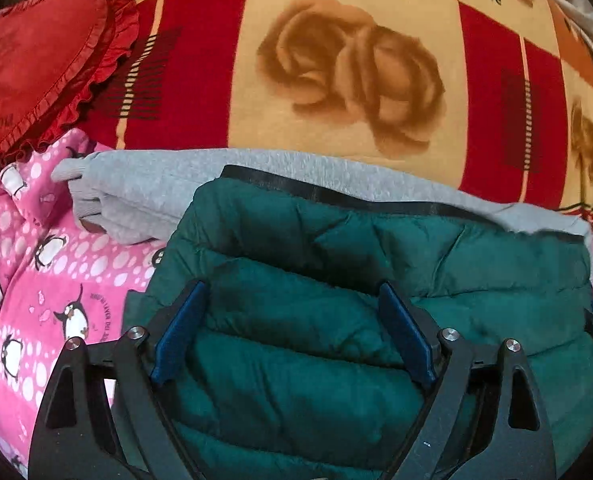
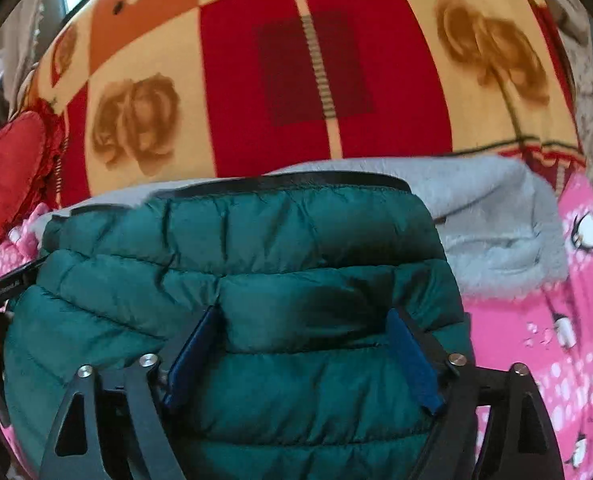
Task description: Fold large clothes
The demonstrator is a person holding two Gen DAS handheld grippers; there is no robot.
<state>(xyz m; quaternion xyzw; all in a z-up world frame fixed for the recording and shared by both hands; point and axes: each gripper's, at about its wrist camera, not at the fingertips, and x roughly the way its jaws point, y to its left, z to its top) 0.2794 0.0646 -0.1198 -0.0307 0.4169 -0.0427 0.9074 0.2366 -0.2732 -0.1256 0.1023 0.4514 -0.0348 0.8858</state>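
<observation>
Both grippers, left gripper [image 1: 292, 300] and right gripper [image 2: 302, 322], spread their fingers wide over the green puffer jacket [image 1: 356, 264] [image 2: 236, 248]; grey sweatshirt [image 1: 176, 172] lies beyond the fingertips.

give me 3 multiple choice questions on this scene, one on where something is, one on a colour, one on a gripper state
1. Where does the heart cushion lie?
A. on the jacket
B. on the blanket, far left
C. between the left gripper's fingers

2. What colour is the jacket?
A. dark green
B. yellow
C. white

3. How stands the right gripper?
A. shut on the hoodie
B. not in view
C. open over the jacket

Answers: 1 B, it sits on the blanket at the far left edge; 2 A, its quilted fabric is green; 3 C, its blue pads stand wide apart with the jacket between.
</observation>
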